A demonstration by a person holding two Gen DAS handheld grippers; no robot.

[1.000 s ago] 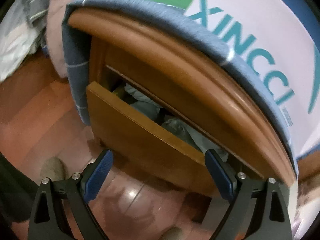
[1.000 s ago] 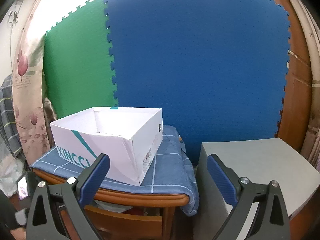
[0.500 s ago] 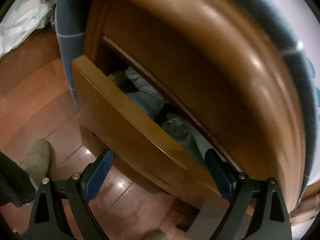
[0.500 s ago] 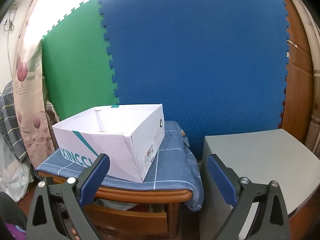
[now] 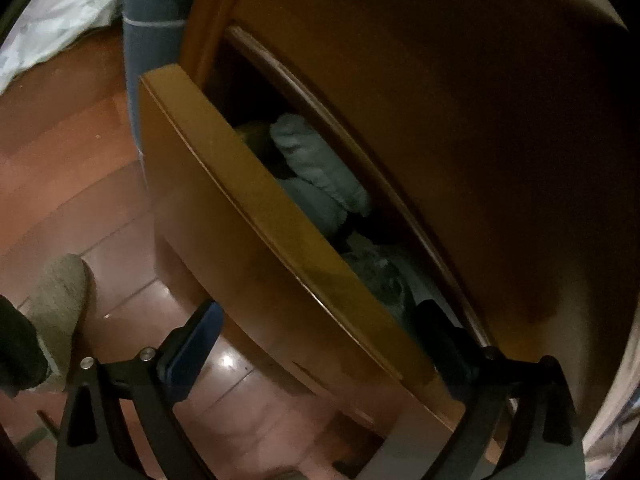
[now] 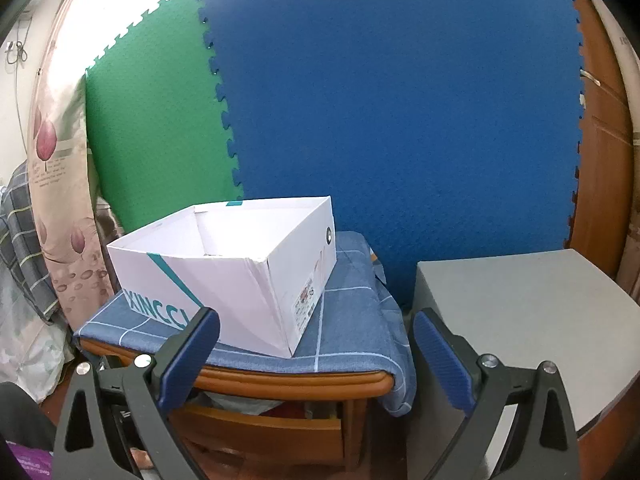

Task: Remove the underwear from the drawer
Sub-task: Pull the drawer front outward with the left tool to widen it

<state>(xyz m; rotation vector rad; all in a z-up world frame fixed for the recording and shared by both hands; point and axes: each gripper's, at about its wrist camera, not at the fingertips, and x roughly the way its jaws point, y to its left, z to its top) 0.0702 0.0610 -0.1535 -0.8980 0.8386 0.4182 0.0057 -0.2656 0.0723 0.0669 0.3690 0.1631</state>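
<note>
Blue and green foam mats (image 6: 380,120) back a wooden nightstand (image 6: 296,384) draped in a blue checked cloth (image 6: 344,320), on which a white box (image 6: 240,276) stands open-topped. Beside it sits a grey cabinet (image 6: 512,304), with a flowered curtain (image 6: 60,200) hanging to the far side.

Seen from the left wrist, the drawer (image 5: 248,200) is pulled partly out over a reddish wood floor (image 5: 80,160). Crumpled grey-green underwear (image 5: 316,164) lies inside, in the dim gap behind the drawer front, with more dark cloth (image 5: 380,276) further along. The left gripper (image 5: 316,340) hangs over the drawer's near end, jaws spread wide and just opened further, straddling the top edge of the drawer front: one finger outside over the floor, the other inside above the clothes. Nothing is pinched between the pads. A person's socked foot (image 5: 60,292) rests on the floor just beside the outer finger.

The right gripper (image 6: 316,356) hovers level in front of the nightstand, jaws apart and empty, well clear of the box and the cloth.
</note>
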